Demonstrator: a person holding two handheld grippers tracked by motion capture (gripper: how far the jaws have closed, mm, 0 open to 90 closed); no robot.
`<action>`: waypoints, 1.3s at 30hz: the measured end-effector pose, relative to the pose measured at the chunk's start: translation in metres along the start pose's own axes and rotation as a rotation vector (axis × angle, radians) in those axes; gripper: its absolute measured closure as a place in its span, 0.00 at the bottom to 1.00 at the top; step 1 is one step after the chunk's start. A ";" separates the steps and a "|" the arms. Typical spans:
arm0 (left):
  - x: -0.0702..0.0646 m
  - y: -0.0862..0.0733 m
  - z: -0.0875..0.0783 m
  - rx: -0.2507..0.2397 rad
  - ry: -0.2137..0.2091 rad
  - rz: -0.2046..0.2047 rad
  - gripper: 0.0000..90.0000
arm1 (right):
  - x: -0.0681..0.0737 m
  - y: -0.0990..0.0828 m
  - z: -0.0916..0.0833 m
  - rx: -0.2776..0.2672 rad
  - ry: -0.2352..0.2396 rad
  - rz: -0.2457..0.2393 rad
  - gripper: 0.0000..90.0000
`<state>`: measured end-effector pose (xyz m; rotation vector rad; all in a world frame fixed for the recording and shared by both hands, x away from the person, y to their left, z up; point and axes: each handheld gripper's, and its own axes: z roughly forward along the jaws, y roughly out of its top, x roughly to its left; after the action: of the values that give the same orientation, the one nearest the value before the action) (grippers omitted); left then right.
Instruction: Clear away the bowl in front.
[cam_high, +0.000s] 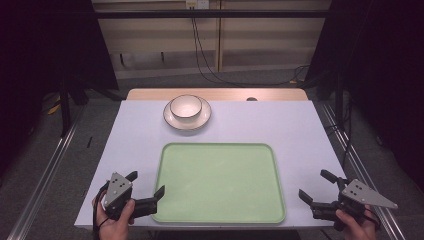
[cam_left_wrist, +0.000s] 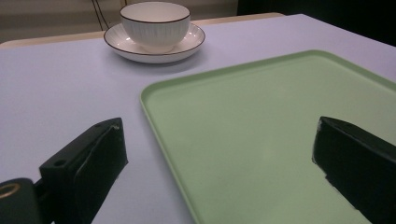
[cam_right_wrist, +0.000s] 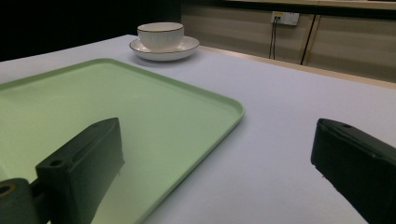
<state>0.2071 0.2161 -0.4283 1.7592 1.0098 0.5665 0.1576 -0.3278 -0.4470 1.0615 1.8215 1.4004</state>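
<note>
A pale green tray (cam_high: 218, 210) lies empty on the near half of the white table. Beyond it a white bowl (cam_high: 186, 106) with a dark rim sits on a white saucer (cam_high: 172, 119). My left gripper (cam_high: 145, 183) rests at the tray's near left corner, open, with nothing between its jaws. My right gripper (cam_high: 317, 186) is open too, off the tray's near right corner. The left gripper view has the bowl (cam_left_wrist: 154, 23), the saucer (cam_left_wrist: 122, 43) and the tray (cam_left_wrist: 261, 112) ahead. From the right gripper view, the tray (cam_right_wrist: 107, 93) lies to the left and the bowl (cam_right_wrist: 160, 35) far behind it.
The table's wooden far edge (cam_high: 215, 93) borders a floor with trailing black cables (cam_high: 210, 70). Metal rails (cam_high: 42, 170) run along both sides of the table. Bare white tabletop (cam_high: 280, 122) surrounds the tray.
</note>
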 end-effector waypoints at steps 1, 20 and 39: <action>0.000 0.000 0.002 0.004 -0.003 -0.002 0.03 | 0.001 0.000 0.001 0.007 0.010 0.002 0.02; -0.003 0.029 0.033 -0.001 -0.081 0.016 0.03 | 0.002 -0.003 0.003 0.022 0.025 -0.032 0.03; 0.004 0.042 0.060 0.043 -0.141 0.116 0.03 | 0.004 -0.002 0.004 -0.013 0.062 -0.038 0.03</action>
<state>0.2699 0.1812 -0.4139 1.8771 0.8321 0.4884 0.1585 -0.3231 -0.4502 0.9820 1.8647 1.4356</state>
